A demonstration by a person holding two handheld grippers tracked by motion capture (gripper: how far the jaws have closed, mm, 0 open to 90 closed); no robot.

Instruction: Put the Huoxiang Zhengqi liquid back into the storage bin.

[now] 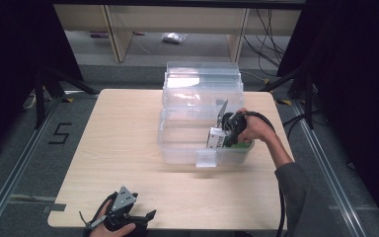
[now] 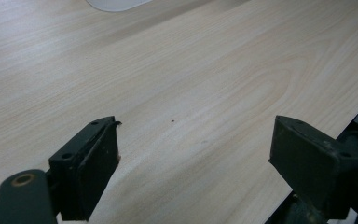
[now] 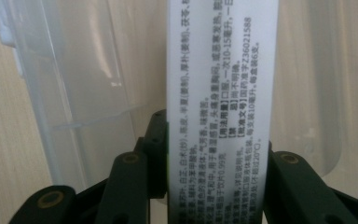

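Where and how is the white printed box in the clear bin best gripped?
Across its two narrow long edges, coming from above through the clear bin's open top, as the right gripper does: the white box is slim and fits between the fingers.

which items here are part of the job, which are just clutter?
In the job:
- white printed box, clamped in the right hand-held gripper
- clear plastic bin, lid open, box held inside it

Lying about:
- left hand-held gripper, open, idle at the wooden table near edge
- small clear bag on the floor beyond the table
- cables on the floor at back right
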